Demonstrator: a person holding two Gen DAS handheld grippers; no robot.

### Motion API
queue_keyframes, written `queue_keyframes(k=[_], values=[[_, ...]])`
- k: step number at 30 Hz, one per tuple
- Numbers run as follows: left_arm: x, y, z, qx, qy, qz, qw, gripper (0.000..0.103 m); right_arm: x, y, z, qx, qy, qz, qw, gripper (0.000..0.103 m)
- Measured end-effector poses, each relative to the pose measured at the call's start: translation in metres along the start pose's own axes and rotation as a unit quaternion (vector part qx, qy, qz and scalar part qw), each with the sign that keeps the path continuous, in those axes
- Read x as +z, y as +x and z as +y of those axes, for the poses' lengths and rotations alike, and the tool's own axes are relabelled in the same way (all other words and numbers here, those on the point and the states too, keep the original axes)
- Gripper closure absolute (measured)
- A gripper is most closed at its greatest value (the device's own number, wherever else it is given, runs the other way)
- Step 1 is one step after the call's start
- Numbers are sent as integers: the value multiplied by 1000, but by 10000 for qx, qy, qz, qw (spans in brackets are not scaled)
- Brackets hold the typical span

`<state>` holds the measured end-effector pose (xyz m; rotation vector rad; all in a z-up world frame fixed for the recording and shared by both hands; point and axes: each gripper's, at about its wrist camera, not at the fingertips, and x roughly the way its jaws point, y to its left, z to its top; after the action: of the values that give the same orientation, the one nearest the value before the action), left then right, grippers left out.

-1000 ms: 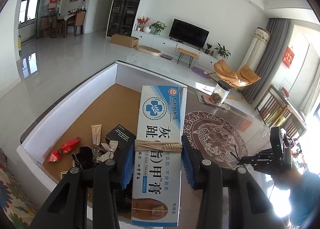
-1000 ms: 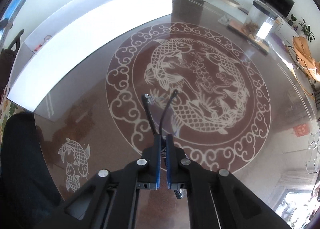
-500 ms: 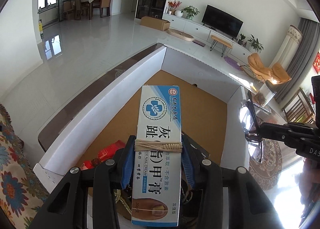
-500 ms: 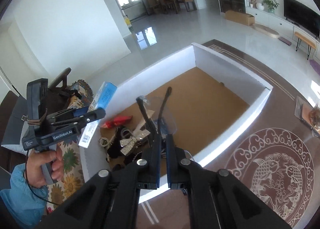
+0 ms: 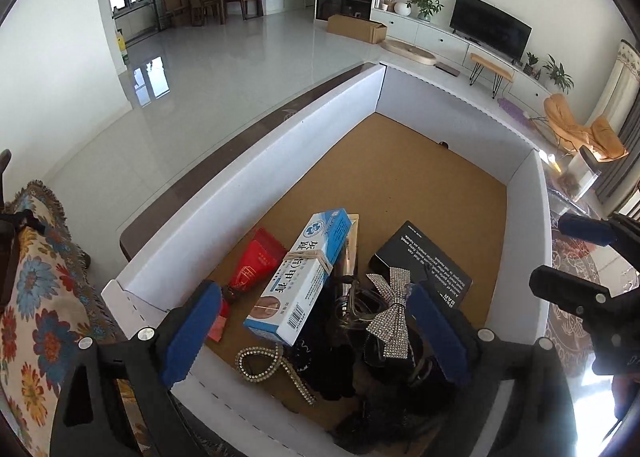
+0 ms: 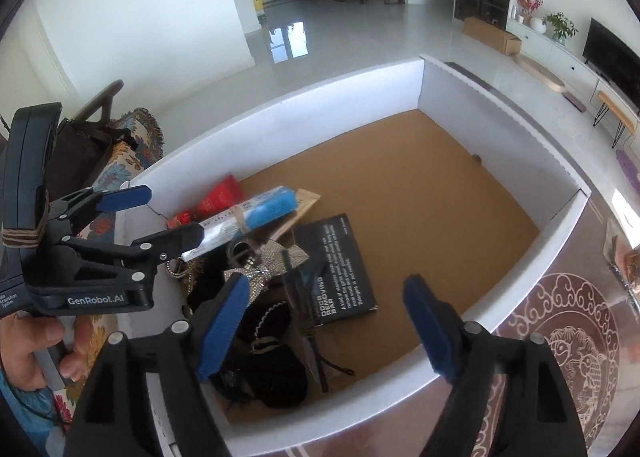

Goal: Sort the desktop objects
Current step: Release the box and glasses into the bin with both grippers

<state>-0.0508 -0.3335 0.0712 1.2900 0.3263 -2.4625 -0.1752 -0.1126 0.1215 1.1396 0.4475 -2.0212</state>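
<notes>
Released since half a second ago, the blue-and-white carton (image 5: 298,277) lies inside the white box (image 5: 256,173), propped on the clutter beside the black card (image 5: 424,257). Left hand-held gripper (image 5: 316,337) and right hand-held gripper (image 6: 328,325) are both opening, nothing between them. Drop-off looks finished; next calls for fetching another item from the bench.

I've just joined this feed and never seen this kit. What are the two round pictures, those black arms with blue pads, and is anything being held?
A person holds a hand-operated clamp in each hand; each carries a fisheye camera looking along its jaws. One picture is from the left gripper, the other from the right gripper. Both look down into a white-walled box with a brown floor. In it lie a blue-and-white ointment carton, a red packet, a black card, a rhinestone bow and dark accessories. Both sets of jaws are opening, and nothing is held.
</notes>
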Motion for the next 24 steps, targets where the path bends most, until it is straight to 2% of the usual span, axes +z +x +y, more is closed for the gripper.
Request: queue_keyframes(k=[2, 4, 7, 11, 19, 21, 24], values=[[0, -9, -3, 88, -104, -93, 9999, 0, 0, -16, -9, -238, -91, -94, 9996, 10], [-3, -20, -6, 175, -180, -257, 9994, 0, 0, -27, -18, -432, -160, -111, 9989, 9], [-7, -37, -14, 500, -236, -467, 9974, 0, -3, -35, -27, -605, -214, -11, 9979, 9], [-10, -52, -21, 739, -357, -595, 9949, 0, -10, -38, -26, -602, -259, 4, 9978, 9], [-16, -81, -26, 991, -471, -935, 9896, 0, -17, -26, -12, -567, -513, 34, 9971, 9], [-15, -82, -26, 1149, -595, -924, 9873, 0, -17, -22, -9, -576, -570, 45, 9967, 9], [-14, -78, -24, 1141, -772, -779, 9874, 0, -17, -16, -9, -574, -591, 76, 9966, 9]])
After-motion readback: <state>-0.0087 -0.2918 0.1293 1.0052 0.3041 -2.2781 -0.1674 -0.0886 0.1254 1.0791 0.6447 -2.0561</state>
